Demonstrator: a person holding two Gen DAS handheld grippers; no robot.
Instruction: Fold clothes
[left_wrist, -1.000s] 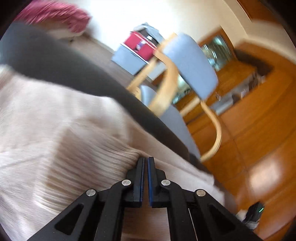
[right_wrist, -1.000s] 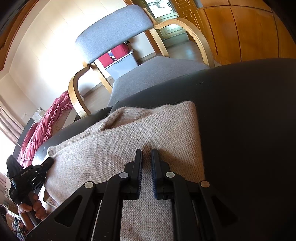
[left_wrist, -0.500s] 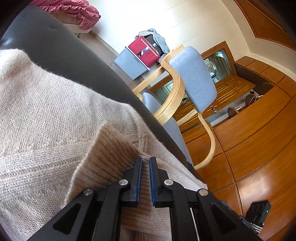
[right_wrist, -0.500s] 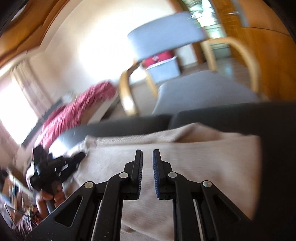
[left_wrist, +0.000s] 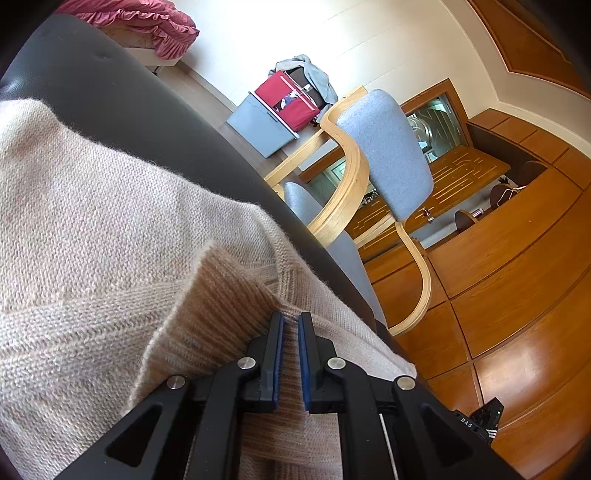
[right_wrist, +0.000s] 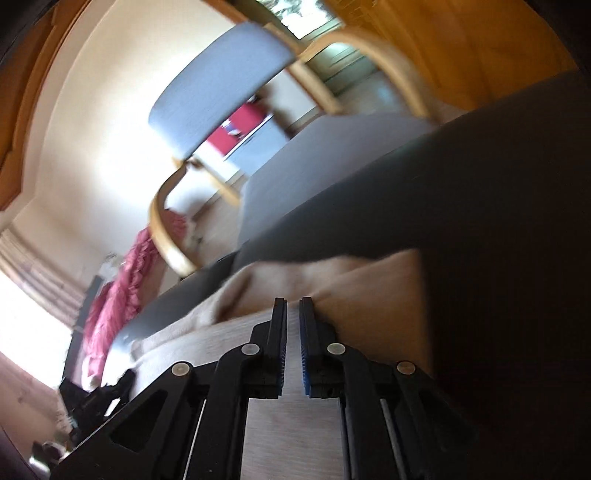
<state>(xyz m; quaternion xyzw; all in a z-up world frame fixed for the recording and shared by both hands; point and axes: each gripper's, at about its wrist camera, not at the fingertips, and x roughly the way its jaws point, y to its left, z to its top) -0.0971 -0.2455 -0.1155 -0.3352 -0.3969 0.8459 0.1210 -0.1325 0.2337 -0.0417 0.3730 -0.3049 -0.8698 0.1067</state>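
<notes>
On the dark leather-like bench (left_wrist: 122, 110) a beige knitted sweater (left_wrist: 92, 229) is spread, fine-stitched on its body and ribbed at a folded cuff (left_wrist: 221, 295). The ribbed cuff is pinched between the nearly closed blue pads of the left tongs (left_wrist: 290, 325). A fold of the same knit is clamped in the right tongs (right_wrist: 292, 314), though that view is blurred. The letters "DAS" are read on a black device (left_wrist: 476, 421) at lower right. Beyond, a grey-upholstered bentwood chair (left_wrist: 384, 155) and a red suitcase (left_wrist: 288, 99) are seen.

A home bedroom: bed (left_wrist: 147, 22), armchair (left_wrist: 384, 155), open suitcase (left_wrist: 288, 99), wooden wardrobes (left_wrist: 498, 266).
</notes>
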